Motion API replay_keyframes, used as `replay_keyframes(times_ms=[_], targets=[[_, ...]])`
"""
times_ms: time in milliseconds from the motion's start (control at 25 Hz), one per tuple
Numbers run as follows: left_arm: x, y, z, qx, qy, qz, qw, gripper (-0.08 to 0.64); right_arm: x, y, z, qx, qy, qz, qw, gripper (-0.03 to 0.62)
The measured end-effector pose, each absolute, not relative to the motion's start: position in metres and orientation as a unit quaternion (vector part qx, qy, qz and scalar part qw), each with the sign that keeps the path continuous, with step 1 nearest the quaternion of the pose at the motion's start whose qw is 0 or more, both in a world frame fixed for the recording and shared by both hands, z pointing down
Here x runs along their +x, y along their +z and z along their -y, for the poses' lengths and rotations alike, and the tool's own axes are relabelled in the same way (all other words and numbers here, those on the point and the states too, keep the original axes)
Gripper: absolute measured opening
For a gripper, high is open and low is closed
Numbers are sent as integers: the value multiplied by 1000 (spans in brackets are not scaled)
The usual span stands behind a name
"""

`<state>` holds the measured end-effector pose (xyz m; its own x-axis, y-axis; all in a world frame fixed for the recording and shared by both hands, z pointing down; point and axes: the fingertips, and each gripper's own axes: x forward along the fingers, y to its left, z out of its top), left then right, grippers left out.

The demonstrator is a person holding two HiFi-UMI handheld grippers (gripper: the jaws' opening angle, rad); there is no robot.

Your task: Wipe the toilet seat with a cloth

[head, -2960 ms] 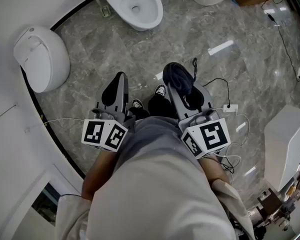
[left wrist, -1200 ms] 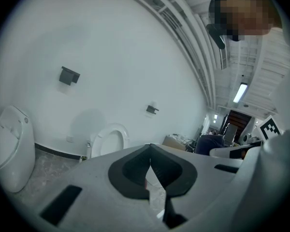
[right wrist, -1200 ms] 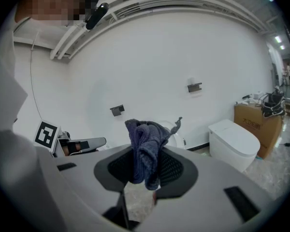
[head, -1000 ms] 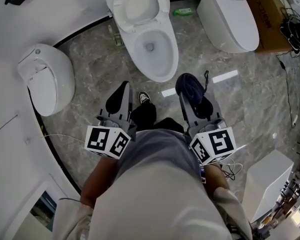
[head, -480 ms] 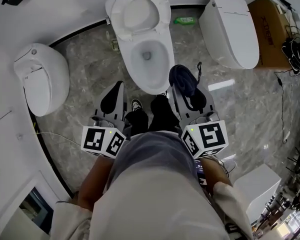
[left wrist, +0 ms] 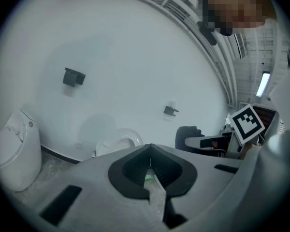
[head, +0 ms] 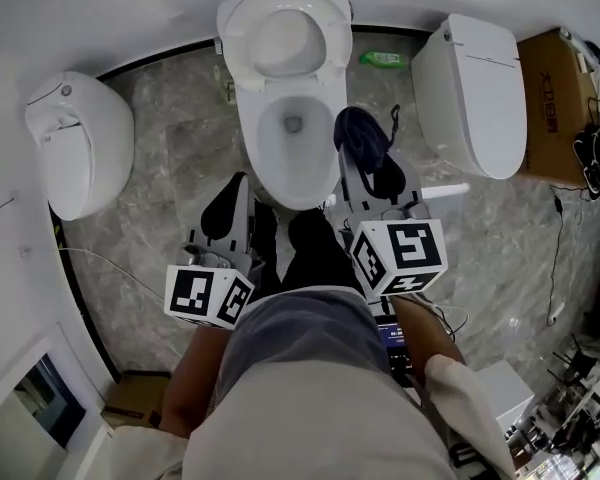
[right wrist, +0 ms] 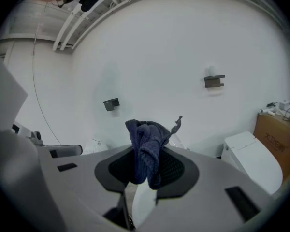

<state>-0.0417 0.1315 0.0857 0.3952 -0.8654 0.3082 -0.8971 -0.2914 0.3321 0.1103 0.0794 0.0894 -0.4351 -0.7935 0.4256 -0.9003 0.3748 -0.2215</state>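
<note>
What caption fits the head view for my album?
Right gripper holds a dark cloth near the open toilet; left gripper shut, empty.

On my feed: left hand-held gripper (head: 238, 184) and right hand-held gripper (head: 363, 163) look the same build, with light grey moulded shells, black textured jaw pads and dark slots in the shells. Each carries a white cube with black square markers: left cube (head: 208, 295), right cube (head: 398, 256). A thin white cable (head: 110, 263) trails off by the left one. The person wears a pale beige top (head: 320, 418) with loose sleeves (head: 460, 388) ending about the elbow, a grey garment (head: 300, 318) at the waist and black trousers (head: 315, 253).
</note>
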Motion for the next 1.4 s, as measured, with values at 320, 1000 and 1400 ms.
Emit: replay_keyframes(times_ms=[320, 1000, 1400], targets=[[-67, 123, -104, 800, 27, 540, 259, 9, 103, 127, 4, 554, 216, 797, 108, 97], [-110, 195, -59, 785, 39, 539, 302, 9, 134, 268, 158, 662, 302, 679, 96, 97], [-124, 234, -51, 774, 46, 540, 328, 9, 126, 313, 204, 683, 307, 653, 111, 98]])
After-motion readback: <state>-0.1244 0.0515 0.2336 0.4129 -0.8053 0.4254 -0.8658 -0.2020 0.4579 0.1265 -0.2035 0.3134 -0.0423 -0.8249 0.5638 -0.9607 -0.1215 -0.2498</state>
